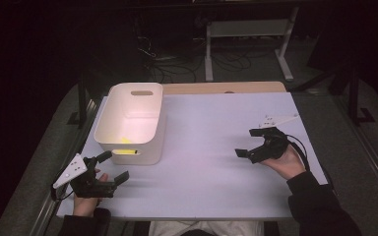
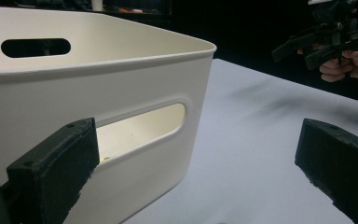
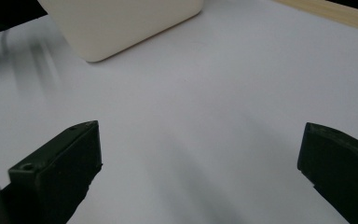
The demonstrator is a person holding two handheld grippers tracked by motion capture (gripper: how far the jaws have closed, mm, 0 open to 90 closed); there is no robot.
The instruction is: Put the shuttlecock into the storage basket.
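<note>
A white plastic bin (image 1: 112, 129) with handle slots stands on the left half of the table. Something yellow (image 1: 124, 141) lies on its floor and shows through the near slot; I cannot tell what it is. My left gripper (image 1: 113, 167) hovers just in front of the bin's near wall (image 2: 98, 93), open, with nothing between its jaws. My right gripper (image 1: 247, 142) is held over the right side of the table, jaws spread wide toward the bin and empty. In the right gripper view its own gripper (image 3: 198, 172) is over bare tabletop, with the bin's corner (image 3: 121, 23) farther off.
The pale grey tabletop (image 1: 211, 123) has a wooden strip (image 1: 226, 87) along its far edge. Beyond it are a dark floor with cables and a white table frame (image 1: 248, 39). The other hand's gripper (image 2: 321, 42) is visible in the left gripper view.
</note>
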